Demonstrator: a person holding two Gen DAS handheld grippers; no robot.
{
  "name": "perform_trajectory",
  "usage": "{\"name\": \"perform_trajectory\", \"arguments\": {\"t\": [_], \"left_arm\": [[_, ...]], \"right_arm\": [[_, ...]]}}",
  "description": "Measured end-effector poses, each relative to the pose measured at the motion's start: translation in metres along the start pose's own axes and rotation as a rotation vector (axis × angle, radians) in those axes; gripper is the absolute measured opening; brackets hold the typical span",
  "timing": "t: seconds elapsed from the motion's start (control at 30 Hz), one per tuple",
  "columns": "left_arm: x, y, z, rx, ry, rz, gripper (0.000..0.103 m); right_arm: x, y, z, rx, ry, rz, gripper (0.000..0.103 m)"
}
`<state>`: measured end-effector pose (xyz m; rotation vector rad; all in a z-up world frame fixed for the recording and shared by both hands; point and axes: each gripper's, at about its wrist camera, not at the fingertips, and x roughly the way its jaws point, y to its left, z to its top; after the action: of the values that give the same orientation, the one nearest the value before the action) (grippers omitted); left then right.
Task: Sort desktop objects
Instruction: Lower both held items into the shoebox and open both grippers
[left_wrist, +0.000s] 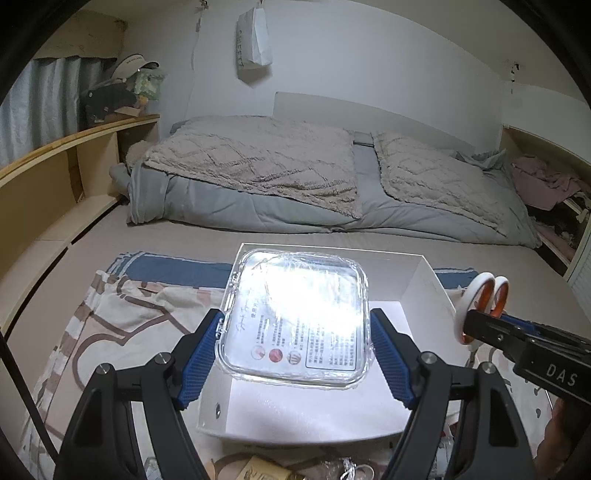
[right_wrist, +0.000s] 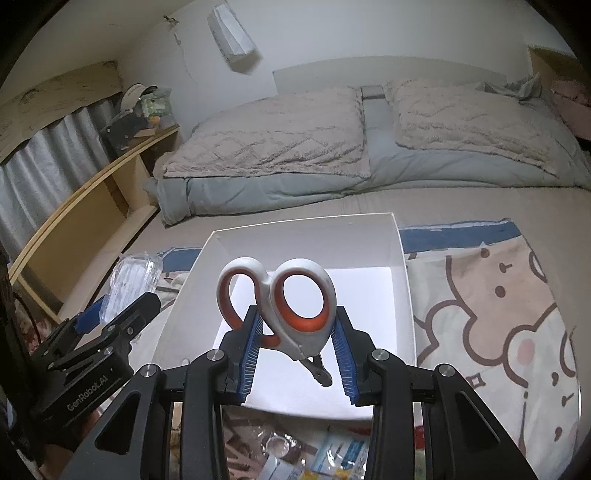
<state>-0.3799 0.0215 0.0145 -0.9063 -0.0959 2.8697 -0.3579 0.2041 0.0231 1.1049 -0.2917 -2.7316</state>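
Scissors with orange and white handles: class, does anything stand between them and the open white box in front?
Nothing visible does. The right gripper holds the orange and white scissors above the open white cardboard box, whose floor looks bare. The clear plastic case in the left gripper stays to the left.

A small bedroom with a white wall (left_wrist: 369, 55). Most of the room taken up by a big bed (left_wrist: 295, 232), with two fluffy beige blankets (left_wrist: 258, 155) over a gray quilt (left_wrist: 258, 210). On the left, a wooden shelf (left_wrist: 55, 166) with a white cap (left_wrist: 135, 64) on top, next to a gray curtain (left_wrist: 44, 99). A white paper bag (left_wrist: 254, 37) hanging up high on the wall. A cartoon sheet (right_wrist: 498, 314) spread on the bed.
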Motion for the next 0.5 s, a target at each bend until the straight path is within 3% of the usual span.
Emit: {"name": "perform_trajectory", "arguments": {"t": [0.27,0.5], "left_arm": [[0.031,-0.002,0.0,-0.011,-0.003,0.002,0.078],[0.061,-0.001,-0.008,-0.003,0.055,0.018,0.078]], "right_arm": [[0.043,-0.011,0.007,0.028,0.08,-0.003,0.038],[0.081,-0.023,0.007,0.05,0.188,-0.027,0.038]]}}
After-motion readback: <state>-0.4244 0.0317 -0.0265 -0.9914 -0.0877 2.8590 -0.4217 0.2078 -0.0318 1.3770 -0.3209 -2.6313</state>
